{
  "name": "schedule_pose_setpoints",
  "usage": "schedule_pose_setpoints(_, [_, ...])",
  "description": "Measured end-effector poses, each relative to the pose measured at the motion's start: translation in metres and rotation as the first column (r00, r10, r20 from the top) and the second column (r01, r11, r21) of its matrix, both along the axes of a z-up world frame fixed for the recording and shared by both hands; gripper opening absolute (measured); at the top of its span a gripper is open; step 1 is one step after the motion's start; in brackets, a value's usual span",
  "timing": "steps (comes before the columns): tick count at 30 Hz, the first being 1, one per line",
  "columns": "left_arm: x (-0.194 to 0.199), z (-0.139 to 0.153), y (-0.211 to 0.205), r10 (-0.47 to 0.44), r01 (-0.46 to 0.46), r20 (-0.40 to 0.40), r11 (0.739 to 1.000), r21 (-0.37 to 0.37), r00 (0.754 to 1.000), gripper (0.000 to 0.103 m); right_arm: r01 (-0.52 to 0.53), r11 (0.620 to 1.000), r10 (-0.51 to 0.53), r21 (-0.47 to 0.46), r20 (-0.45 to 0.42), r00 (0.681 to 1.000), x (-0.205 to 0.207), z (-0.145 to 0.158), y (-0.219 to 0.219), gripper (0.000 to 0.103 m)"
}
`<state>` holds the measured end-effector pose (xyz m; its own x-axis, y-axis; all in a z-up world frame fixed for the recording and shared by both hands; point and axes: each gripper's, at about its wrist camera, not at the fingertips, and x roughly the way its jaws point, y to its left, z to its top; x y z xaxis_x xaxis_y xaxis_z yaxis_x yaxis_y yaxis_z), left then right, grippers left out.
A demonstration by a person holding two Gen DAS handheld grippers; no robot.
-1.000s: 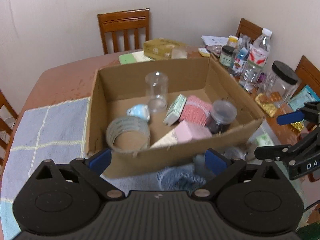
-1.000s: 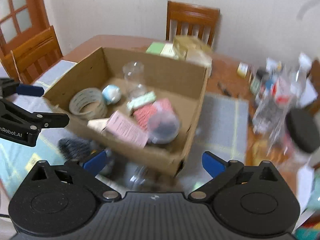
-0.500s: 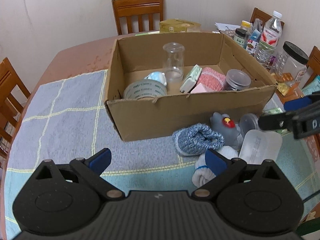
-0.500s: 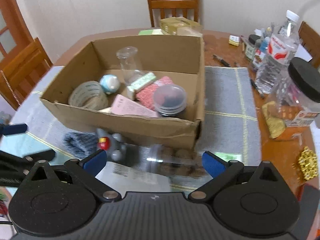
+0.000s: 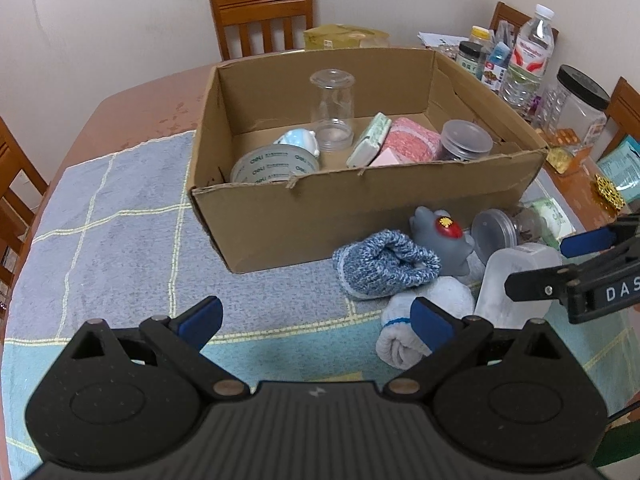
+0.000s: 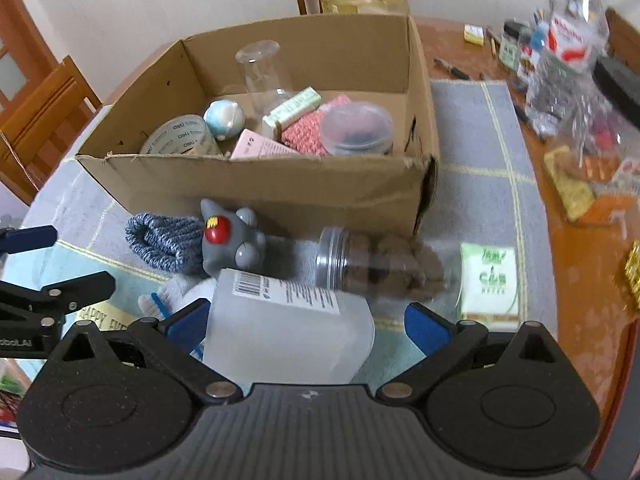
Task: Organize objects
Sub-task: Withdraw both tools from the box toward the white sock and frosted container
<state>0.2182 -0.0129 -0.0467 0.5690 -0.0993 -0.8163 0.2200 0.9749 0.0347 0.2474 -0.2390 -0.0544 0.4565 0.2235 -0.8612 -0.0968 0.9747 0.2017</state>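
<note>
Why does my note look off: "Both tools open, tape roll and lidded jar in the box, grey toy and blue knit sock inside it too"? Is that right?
One slip: the grey toy and blue knit sock lie on the cloth in front of the cardboard box, not inside, as the left wrist view shows. The tape roll and lidded jar are in it, and both tools, left and right, are open.

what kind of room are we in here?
Most likely a home dining room. Wooden dining chairs stand around a wooden table laid with a checked cloth, against a plain wall. Household clutter points the same way: a water bottle, jars and a cardboard box of odds and ends.
</note>
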Motion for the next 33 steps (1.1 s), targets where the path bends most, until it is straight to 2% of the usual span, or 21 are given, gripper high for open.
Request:
schedule_pose_setpoints(8, [0.003, -0.001, -0.008, -0.038, 0.038, -0.005, 0.999, 0.004, 0.999, 0.1, 0.014, 0.999, -0.013, 0.043, -0.023, 1.0, -0.015, -0.003, -0.01, 0.103])
schedule_pose_setpoints(22, [0.003, -0.007, -0.032, -0.104, 0.104, -0.021, 0.995, -0.008, 0.994, 0.1, 0.061, 0.997, -0.059, 0.047, -0.043, 0.997, -0.048, 0.0, -0.034, 0.103])
schedule_pose_setpoints(28, [-0.001, -0.009, -0.044, -0.131, 0.13, -0.029, 0.991, -0.01, 0.991, 0.1, 0.098, 0.995, -0.099, -0.014, -0.062, 0.993, -0.062, -0.004, -0.046, 0.103])
schedule_pose_setpoints(33, [-0.004, -0.011, -0.054, -0.152, 0.152, -0.037, 0.988, -0.006, 0.988, 0.1, 0.152, 0.988, -0.153, -0.024, -0.079, 0.985, -0.072, -0.011, -0.063, 0.103])
